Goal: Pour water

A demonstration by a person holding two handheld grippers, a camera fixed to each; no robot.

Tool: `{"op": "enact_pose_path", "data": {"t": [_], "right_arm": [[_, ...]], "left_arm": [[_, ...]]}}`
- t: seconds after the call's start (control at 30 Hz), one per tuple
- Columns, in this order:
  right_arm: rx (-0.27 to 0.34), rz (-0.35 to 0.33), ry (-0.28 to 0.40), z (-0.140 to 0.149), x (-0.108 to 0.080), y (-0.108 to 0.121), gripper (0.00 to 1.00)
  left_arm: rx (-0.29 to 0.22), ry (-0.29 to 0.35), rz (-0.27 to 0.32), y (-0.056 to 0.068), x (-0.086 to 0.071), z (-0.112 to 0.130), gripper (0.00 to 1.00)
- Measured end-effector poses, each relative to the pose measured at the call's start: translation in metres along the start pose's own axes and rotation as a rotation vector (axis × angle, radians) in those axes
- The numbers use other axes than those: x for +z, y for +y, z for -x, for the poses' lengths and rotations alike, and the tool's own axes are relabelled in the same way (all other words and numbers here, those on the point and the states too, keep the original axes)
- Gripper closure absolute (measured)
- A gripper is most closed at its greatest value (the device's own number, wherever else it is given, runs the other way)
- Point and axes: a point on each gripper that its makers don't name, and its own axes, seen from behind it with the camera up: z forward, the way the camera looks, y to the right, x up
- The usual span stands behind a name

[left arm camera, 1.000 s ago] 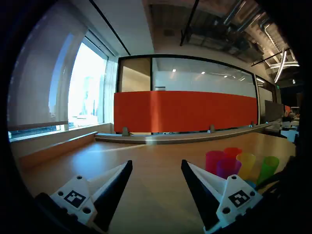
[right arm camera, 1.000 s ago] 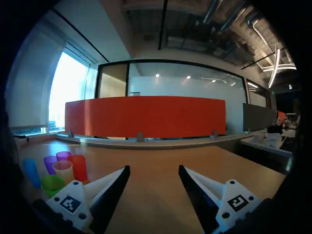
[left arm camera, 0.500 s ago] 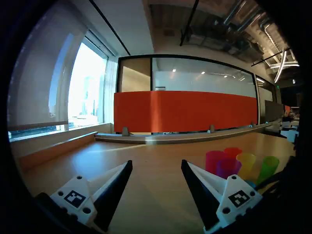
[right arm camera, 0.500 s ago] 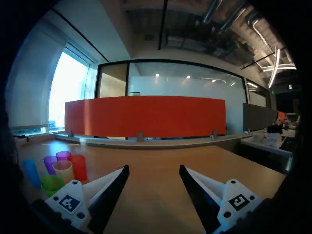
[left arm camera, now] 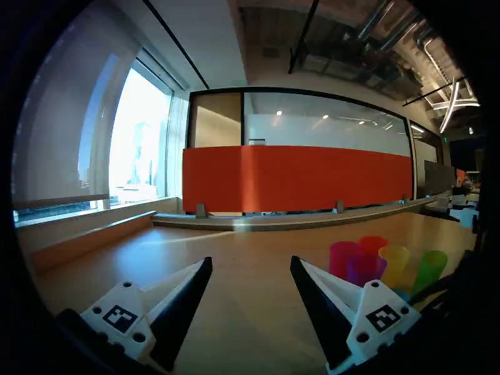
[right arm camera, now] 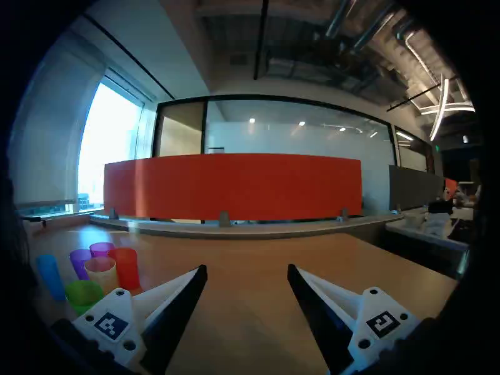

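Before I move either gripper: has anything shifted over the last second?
Nothing visibly changed. The left gripper and the right gripper sit low over the wooden table as before, jaws open and empty. The cluster of coloured cups stands where it was, untouched.

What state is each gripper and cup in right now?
Left gripper: open, nothing between its fingers.
Right gripper: open, nothing between its fingers.
Red cup: upright on the table.
Yellow cup: upright.
Green cup: upright.
Blue cup: upright.
Purple cup: upright.
Pink cup: upright.
Water in any cup: cannot tell.
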Motion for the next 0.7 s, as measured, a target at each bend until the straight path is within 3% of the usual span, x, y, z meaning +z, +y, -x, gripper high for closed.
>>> {"op": "enact_pose_path", "data": {"t": [0.7], "right_arm": [[0.0,0.0,0.0,-0.0004,-0.0001,0.0005,0.0]], "left_arm": [[0.0,0.0,0.0,0.0001,-0.0024,-0.0007,0.07]]}}
